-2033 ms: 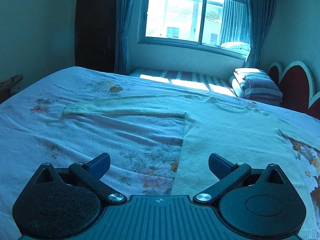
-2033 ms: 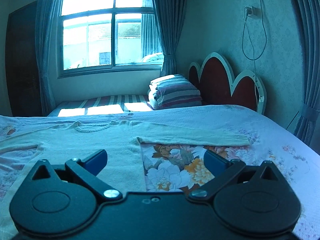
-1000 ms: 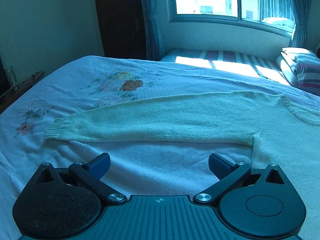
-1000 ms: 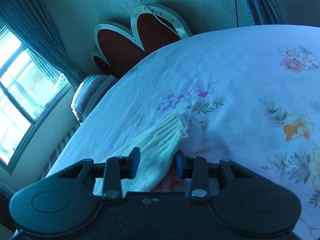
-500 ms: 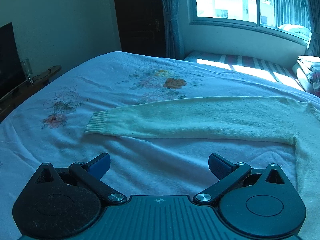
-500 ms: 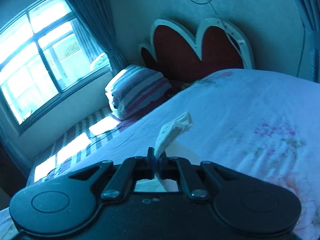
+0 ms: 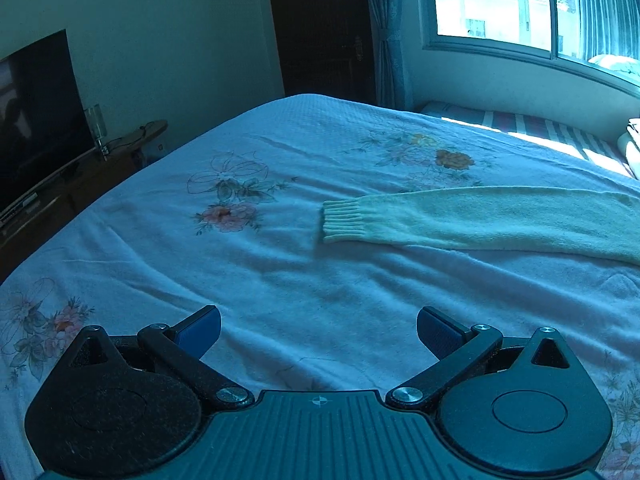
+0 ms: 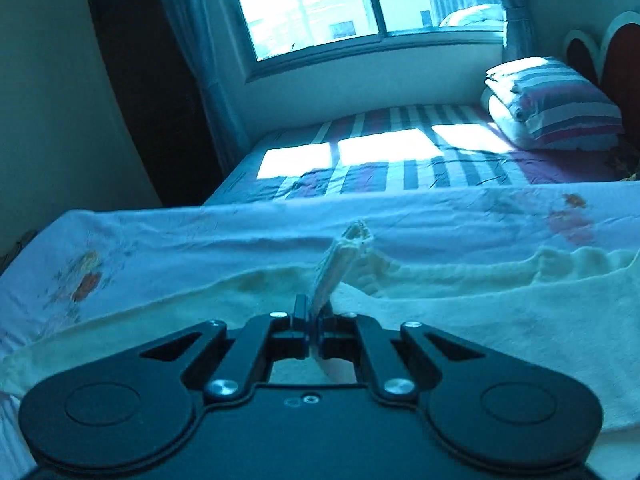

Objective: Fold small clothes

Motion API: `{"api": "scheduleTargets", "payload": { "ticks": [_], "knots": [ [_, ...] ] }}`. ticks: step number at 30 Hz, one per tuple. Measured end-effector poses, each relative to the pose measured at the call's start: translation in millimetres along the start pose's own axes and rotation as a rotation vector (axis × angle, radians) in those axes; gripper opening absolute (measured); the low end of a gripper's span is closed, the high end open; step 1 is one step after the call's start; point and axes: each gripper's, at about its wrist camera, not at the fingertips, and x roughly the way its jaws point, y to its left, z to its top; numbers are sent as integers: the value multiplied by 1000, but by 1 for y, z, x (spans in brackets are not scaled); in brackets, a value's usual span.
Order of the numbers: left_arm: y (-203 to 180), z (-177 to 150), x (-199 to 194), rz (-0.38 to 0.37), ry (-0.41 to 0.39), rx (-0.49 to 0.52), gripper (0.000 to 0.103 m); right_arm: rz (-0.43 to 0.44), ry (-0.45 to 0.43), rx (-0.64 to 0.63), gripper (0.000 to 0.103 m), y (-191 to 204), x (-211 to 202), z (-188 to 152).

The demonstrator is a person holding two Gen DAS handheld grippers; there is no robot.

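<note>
Right wrist view: my right gripper (image 8: 313, 322) is clamped on the sweater's cuff (image 8: 344, 256), which stands up between the pinched fingers above the cream sweater (image 8: 460, 312) spread on the floral bedspread (image 8: 200, 232). My left gripper (image 7: 319, 330) is spread wide, empty; beyond it lies the other sleeve (image 7: 460, 218), flat.

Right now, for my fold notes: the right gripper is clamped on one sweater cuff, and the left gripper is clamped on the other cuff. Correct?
Half right. The right gripper is shut on a cuff. The left gripper is open and empty; in the left wrist view the other cuff lies flat on the bedspread, ahead of it.
</note>
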Motion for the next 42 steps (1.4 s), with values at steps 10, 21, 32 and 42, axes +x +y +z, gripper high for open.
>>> {"api": "scheduleTargets", "payload": {
  "ticks": [10, 21, 32, 42],
  "knots": [
    [21, -10, 12, -19, 29, -40, 103, -55, 45, -94, 7, 30, 16, -21],
    [-64, 38, 14, -329, -20, -29, 103, 87, -75, -35, 27, 16, -56, -36],
    [-249, 71, 46, -694, 89, 34, 53, -176, -150, 347, 31, -164, -162, -72],
    [-353, 71, 74, -671, 148, 186, 42, -44, -133, 690, 15, -247, -139, -91]
  ]
}}
